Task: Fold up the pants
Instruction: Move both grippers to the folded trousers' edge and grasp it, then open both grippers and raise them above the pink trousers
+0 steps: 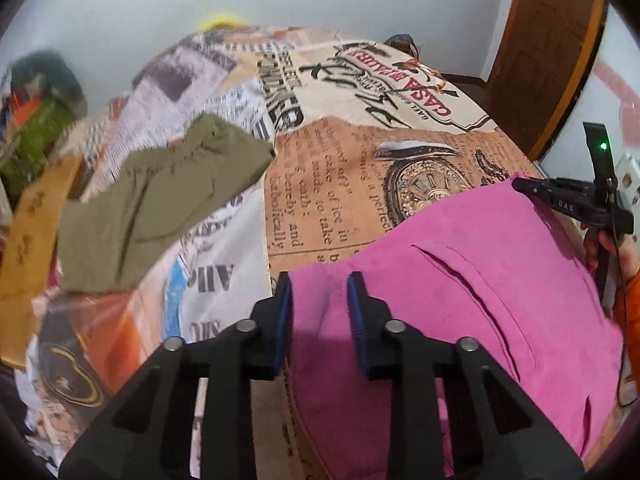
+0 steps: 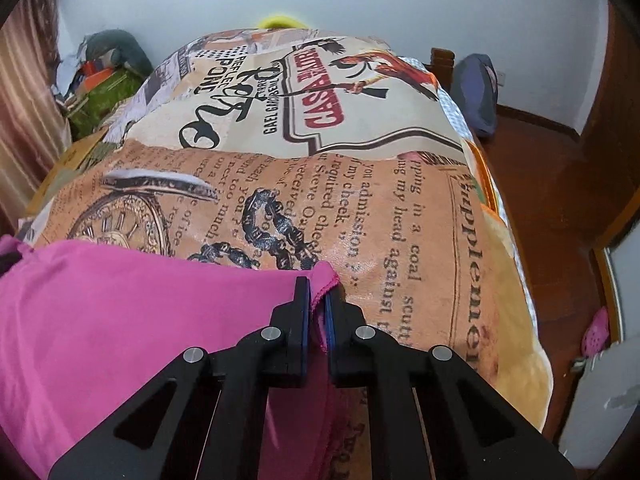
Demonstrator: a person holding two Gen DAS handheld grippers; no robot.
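Both grippers at the pants' far edge, near end of the bed.

My right gripper pinches the pink pants' far corner; my left gripper straddles a ridge, pads nearly closed, grip unclear. That edge runs crosswise between them.

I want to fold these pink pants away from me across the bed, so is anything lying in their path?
Nothing visible blocks it. Beyond the pink pants the printed bedspread lies bare. The olive garment sits off to the left side, apart from them. The right claw already pinches a pants corner; the left claw straddles their edge.
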